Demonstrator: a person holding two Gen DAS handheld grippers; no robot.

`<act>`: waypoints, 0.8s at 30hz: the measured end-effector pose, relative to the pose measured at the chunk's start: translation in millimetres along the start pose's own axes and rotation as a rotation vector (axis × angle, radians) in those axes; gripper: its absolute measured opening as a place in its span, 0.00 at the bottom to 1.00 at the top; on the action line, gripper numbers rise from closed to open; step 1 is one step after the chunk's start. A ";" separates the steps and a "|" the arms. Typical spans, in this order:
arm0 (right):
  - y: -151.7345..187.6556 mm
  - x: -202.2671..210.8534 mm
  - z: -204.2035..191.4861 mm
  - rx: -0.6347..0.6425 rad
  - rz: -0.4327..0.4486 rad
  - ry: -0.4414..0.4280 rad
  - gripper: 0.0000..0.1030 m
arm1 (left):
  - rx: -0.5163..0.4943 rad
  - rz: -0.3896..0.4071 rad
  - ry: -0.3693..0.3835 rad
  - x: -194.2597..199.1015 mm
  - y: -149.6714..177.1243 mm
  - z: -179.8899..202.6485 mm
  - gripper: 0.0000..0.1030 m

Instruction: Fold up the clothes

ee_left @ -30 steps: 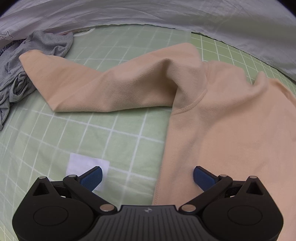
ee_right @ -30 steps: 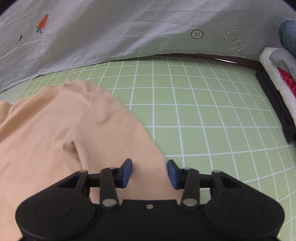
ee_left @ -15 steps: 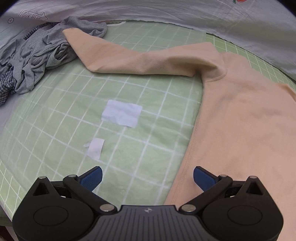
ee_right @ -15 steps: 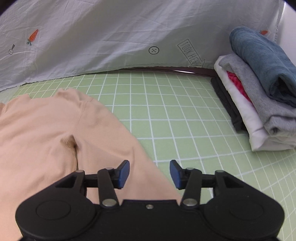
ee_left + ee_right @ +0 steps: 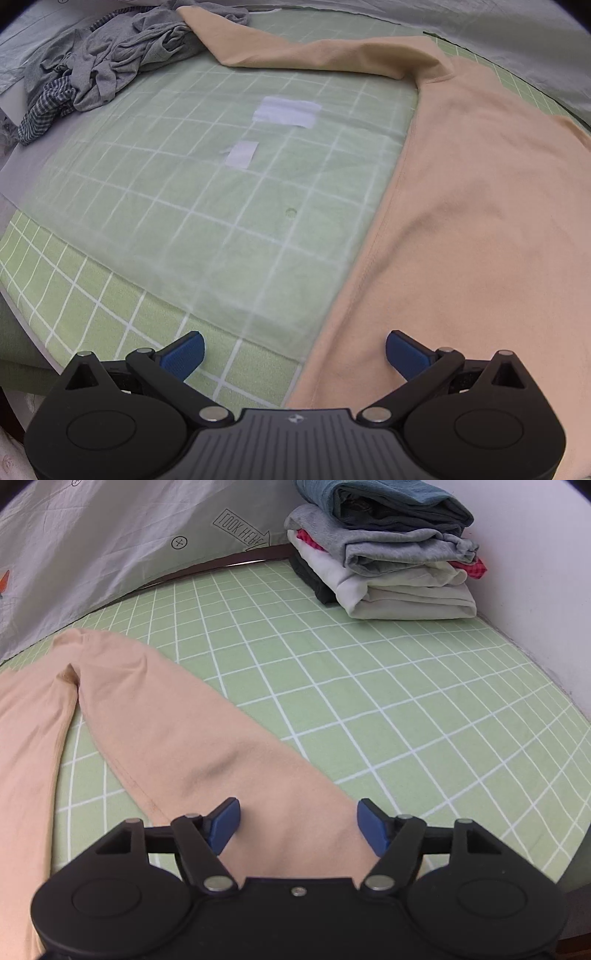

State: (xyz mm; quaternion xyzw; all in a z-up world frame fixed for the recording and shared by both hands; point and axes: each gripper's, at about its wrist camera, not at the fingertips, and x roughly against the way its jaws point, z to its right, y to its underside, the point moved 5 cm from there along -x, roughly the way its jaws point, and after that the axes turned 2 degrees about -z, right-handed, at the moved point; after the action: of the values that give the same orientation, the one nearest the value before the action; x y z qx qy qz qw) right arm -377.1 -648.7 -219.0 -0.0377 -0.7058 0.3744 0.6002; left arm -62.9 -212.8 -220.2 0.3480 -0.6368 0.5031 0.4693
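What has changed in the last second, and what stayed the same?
Both claws pulled back from the peach long-sleeved top. The left claw stayed wide open; the right claw opened wider. Neither took hold of anything. The top stayed spread on the green checked mat; its right sleeve now lies straight.

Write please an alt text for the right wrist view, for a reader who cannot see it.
The open right gripper hovers over one sleeve of a peach long-sleeved top spread flat on a green grid mat. A stack of folded clothes sits at the far right corner beside a white wall, and a grey printed sheet lies behind the mat.
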 end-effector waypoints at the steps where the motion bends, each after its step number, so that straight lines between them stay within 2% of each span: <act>1: 3.2 1.5 2.8 0.003 -0.001 0.007 0.73 | -0.005 -0.002 0.003 1.3 4.3 0.4 1.00; 3: 9.5 4.4 7.9 0.010 -0.003 0.021 0.74 | -0.023 -0.001 0.002 5.1 11.2 0.7 1.00; 6: 11.5 10.5 -4.7 0.108 0.005 0.066 0.76 | -0.030 0.005 0.015 11.7 20.2 -4.9 1.00; 9: 10.9 18.2 -25.1 0.138 0.017 0.061 0.88 | -0.015 0.016 0.023 17.8 24.3 -17.9 1.00; 10: 10.6 20.7 -32.1 0.147 0.020 0.059 0.96 | -0.011 0.022 0.021 19.7 25.0 -23.1 1.00; 11: 9.0 22.3 -40.8 0.142 0.008 0.038 0.99 | -0.008 0.029 0.017 21.6 25.0 -28.6 1.00; 16: 2.0 33.9 -102.8 0.163 0.008 -0.073 0.99 | 0.029 0.064 0.014 26.9 14.1 -65.4 1.00; 24: 8.2 44.8 -220.8 0.233 -0.001 -0.184 0.99 | 0.078 0.115 0.030 20.9 -41.2 -120.5 1.00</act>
State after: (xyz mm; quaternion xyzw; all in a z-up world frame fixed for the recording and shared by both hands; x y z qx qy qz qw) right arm -199.4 -513.6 -187.2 0.0672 -0.7095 0.4553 0.5336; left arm -2.1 -106.0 -181.0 0.3212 -0.6287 0.5588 0.4351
